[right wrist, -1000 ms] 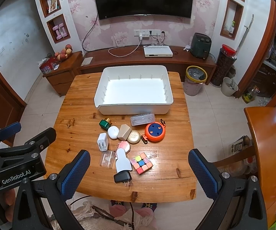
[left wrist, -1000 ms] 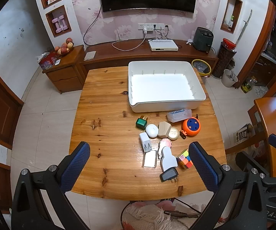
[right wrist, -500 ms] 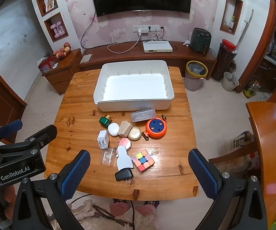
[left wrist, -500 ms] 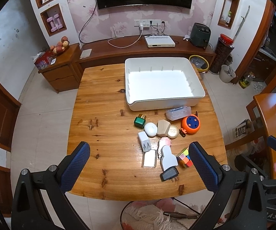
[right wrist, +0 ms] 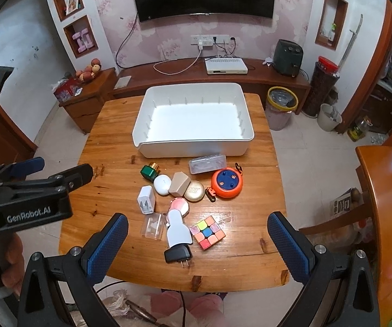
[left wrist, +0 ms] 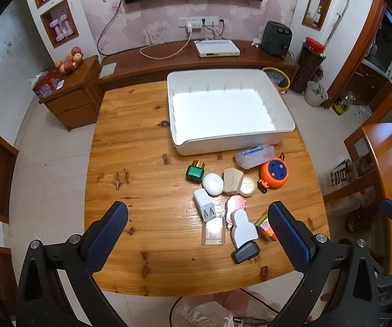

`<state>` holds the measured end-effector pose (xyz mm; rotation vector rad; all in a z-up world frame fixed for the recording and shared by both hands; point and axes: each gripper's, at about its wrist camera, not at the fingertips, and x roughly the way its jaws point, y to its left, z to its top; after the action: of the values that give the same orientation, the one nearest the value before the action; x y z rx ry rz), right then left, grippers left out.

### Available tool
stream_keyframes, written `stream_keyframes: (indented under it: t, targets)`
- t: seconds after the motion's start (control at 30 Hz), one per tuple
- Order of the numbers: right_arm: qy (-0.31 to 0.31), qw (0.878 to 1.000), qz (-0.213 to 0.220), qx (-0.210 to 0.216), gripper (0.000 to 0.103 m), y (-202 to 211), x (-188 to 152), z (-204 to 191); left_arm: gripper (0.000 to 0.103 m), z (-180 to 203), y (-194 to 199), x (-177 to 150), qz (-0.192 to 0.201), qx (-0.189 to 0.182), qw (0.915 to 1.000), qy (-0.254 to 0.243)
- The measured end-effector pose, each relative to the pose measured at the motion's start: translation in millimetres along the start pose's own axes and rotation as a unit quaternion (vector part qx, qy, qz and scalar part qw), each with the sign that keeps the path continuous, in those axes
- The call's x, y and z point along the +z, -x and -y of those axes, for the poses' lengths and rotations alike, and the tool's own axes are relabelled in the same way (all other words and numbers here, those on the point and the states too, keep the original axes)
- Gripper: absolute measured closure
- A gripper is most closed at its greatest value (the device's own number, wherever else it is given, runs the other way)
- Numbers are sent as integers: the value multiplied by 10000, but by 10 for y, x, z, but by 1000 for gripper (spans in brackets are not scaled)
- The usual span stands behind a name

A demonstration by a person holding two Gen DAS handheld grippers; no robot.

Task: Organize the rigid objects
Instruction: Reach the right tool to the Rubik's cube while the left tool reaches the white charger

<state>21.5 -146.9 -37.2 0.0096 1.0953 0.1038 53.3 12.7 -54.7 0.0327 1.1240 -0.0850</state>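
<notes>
Looking through the left wrist view, the left claw (left wrist: 197, 234) is seen spread wide with nothing held, raised above the wooden surface (left wrist: 141, 163). Ahead of it and slightly right, a cluster of small items is gathered: a white charger (left wrist: 204, 204), a green bottle (left wrist: 195, 173), an orange reel (left wrist: 274, 173). Beyond these, the white bin (left wrist: 231, 111) is found empty.

From the right wrist view, the right claw (right wrist: 197, 234) is likewise held wide and empty. Directly ahead lie a colour cube (right wrist: 207, 231) and a black plug (right wrist: 178, 253). Nothing has been binned; everything is left.
</notes>
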Motion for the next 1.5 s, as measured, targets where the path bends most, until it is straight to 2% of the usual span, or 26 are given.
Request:
stream_keyframes:
  t: [0.3,0.7,1.0,1.37,1.5]
  targets:
    - [-462,9988,-146,-113,1,-345,-128,93,1,-73,-386,4,-376,35,9991,-179]
    - [-1175,9922,-271,-328,1,-746,-431,155,1,-219,-803,4,-653,-24,9971,-387]
    - [-1826,9816,-513,-239,1,-988,-728,289,1,-370,-1172,-47,-1010,-166,9945,-212]
    - [-1780,9832,-283,-281,1,-1315,-915,411,1,-311,-1638,-133,-1423,-234,9894,182]
    - [-1187,9916,-306,-412,7,-1566,-842,355,1,-268,-1826,-88,-1700,-219,9844,398]
